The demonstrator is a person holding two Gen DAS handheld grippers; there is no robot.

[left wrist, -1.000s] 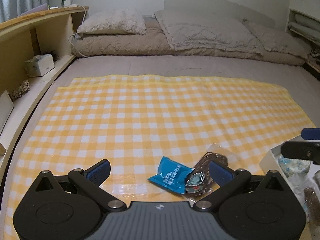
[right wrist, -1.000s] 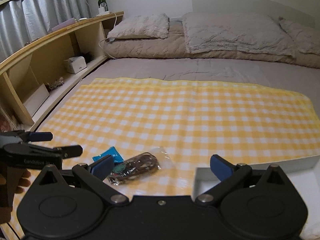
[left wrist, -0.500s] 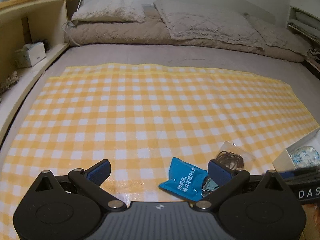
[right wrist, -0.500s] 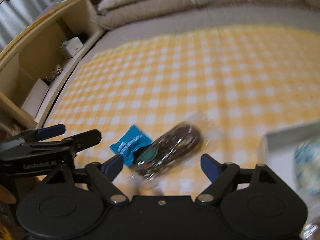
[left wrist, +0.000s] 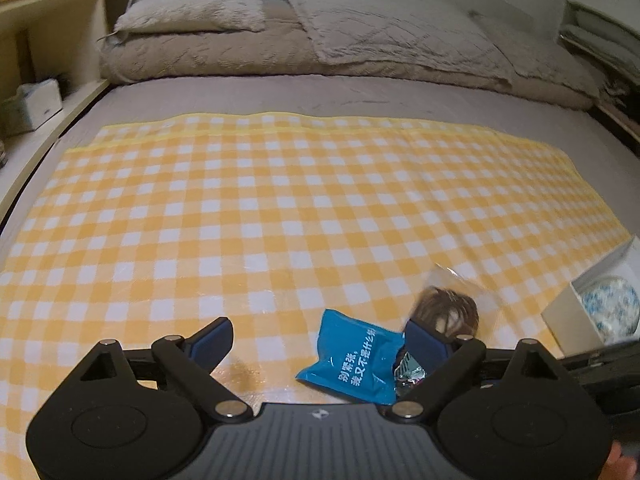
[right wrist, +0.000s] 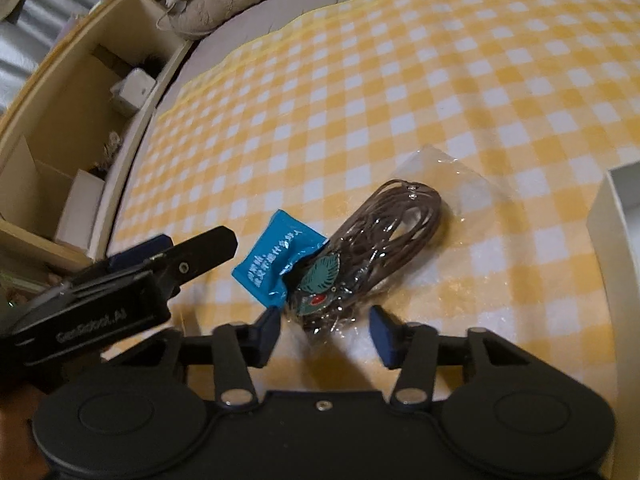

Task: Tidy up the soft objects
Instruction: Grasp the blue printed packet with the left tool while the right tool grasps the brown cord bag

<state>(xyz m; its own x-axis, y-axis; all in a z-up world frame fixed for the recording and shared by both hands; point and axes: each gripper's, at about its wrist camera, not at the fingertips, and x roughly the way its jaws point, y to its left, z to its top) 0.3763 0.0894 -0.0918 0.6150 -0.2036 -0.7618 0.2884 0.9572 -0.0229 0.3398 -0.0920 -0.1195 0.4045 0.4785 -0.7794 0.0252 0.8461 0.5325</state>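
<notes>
Two claws are mine, one in each hand. My right claw (right wrist: 324, 322) has its jaws drawn in tight on the near end of the clear bag (right wrist: 400, 232), which lies on the cloth and runs away from the tips, slanting to their right. Inside it are a coil of brown cord (right wrist: 394, 220) and, close to my pads, a teal leaf pendant (right wrist: 320, 276).

My left claw (left wrist: 318, 334) stands wide with its jaws closing. The blue packet (left wrist: 352, 360) lies flat between them, close to the right-hand finger, and neither pad presses on it. The packet's far corner touches the bag just beyond that finger.

Both things rest on the yellow checked cloth (left wrist: 280, 200), which spreads ahead of both claws. Off to the right of the right claw stands the white box (right wrist: 608, 232). A blue and white patterned bundle (left wrist: 610, 306) sits inside it. Far ahead are the grey pillows (left wrist: 192, 12), and to the left is a wooden shelf (right wrist: 60, 120).
</notes>
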